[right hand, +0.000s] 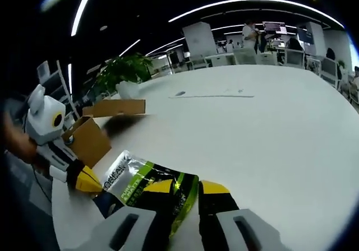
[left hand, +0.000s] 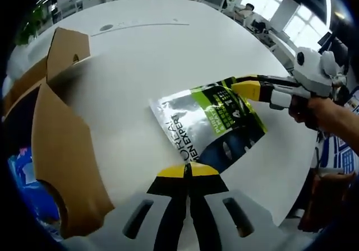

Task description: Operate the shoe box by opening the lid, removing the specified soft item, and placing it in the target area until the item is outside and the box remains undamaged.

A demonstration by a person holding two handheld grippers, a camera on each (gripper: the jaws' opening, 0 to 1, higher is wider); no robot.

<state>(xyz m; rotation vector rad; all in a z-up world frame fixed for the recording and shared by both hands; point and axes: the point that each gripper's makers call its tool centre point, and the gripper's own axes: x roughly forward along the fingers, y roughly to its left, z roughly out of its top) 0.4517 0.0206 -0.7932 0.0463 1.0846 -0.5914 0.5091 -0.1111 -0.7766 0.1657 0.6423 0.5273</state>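
I am working at a big white table [left hand: 140, 66] in an open office, holding one claw in each hand. Everything here is placed relative to the silver-and-green pouch [left hand: 210, 128], the soft item, which is lying flat on the bare tabletop, outside the box.

In the left gripper view, going left to right: the brown cardboard shoe box [left hand: 56, 150] is standing open well to the left of the pouch, its flaps [left hand: 67, 52] raised and a blue lining showing inside. The pouch is resting apart from the box, near the middle of the table. My left claw [left hand: 189, 171] is sitting at the pouch's near edge, its yellow-tipped jaws pressed narrowly together; I cannot tell whether they are pinching the edge or only touching it. At the pouch's far right corner, my right claw [left hand: 247, 88] is reaching in, with my hand [left hand: 314, 114] behind it.

In the right gripper view, left to right: my left claw [right hand: 90, 181] is meeting the pouch's [right hand: 146, 186] left end, and the shoe box [right hand: 92, 136] is standing just beyond it with a leafy plant [right hand: 123, 69] behind. My right claw [right hand: 188, 192] is gripping the pouch, the green edge running between its two jaws.
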